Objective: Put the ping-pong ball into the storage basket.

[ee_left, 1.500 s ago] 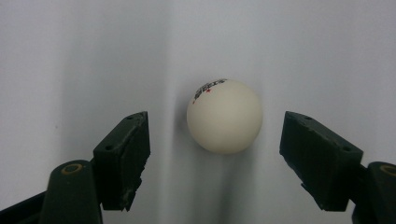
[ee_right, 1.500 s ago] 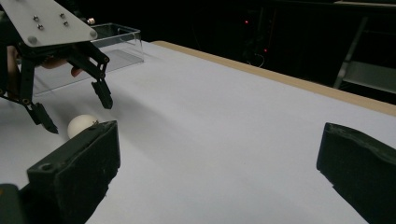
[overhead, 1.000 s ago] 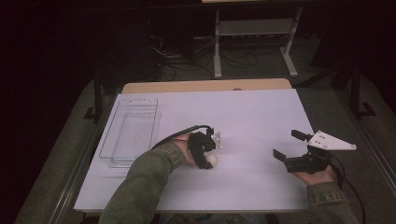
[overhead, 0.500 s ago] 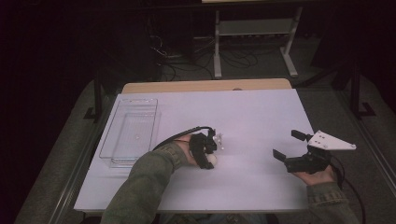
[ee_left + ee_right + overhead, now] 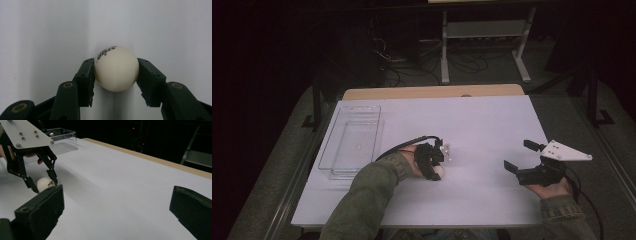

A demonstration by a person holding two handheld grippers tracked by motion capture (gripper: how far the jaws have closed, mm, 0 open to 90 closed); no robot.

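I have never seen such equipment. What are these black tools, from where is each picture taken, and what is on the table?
A person holds a hand tool with a two-jaw claw in each hand. One picture looks down from above the white table; the other two come from cameras riding on each tool. The left claw has its jaws closed against a white ball with printed lettering, which rests on the table. The right claw is open and holds nothing. A clear plastic tray sits at the table's left side.

Dark room, metal rack (image 5: 484,31) behind
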